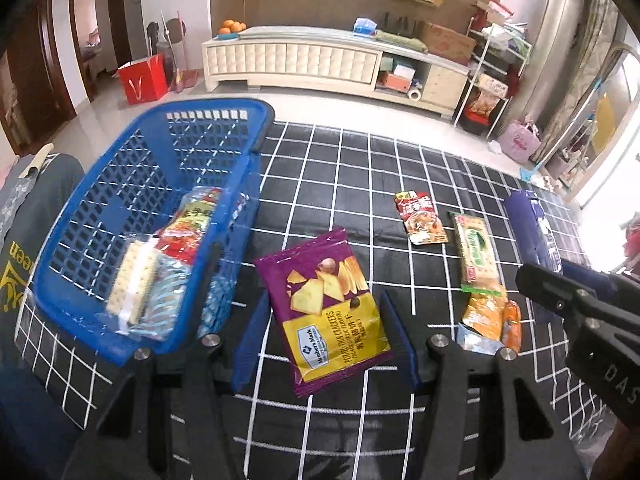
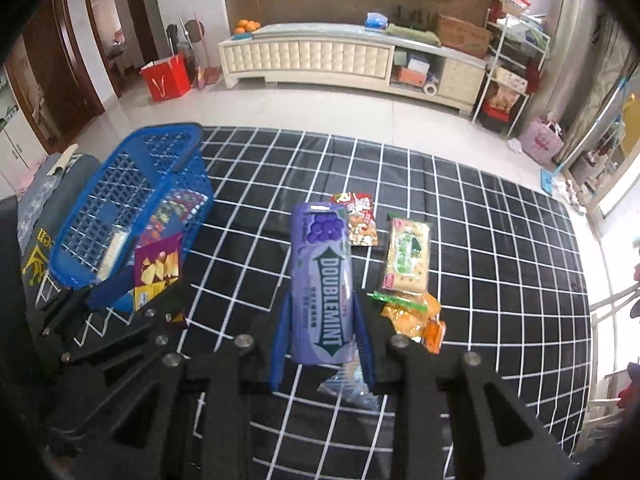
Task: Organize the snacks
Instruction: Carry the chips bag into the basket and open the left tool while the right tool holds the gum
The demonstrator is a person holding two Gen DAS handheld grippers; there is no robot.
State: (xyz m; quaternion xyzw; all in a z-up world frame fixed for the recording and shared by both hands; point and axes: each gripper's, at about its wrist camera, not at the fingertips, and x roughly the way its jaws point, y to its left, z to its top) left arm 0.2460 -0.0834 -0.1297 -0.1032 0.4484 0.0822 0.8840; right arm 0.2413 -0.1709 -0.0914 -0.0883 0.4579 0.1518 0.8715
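Note:
My left gripper is shut on a purple and yellow cracker bag, held just right of the blue basket. The basket holds several snack packs, among them a cracker pack. My right gripper is shut on a purple Doublemint gum bottle, held above the checked cloth. On the cloth lie a red snack pack, a green cracker pack and an orange packet. The basket and the cracker bag show at left in the right wrist view.
The black and white checked cloth covers the table. A clear wrapper lies under the right gripper. A dark garment lies left of the basket. Beyond the table are a white cabinet and a red bag on the floor.

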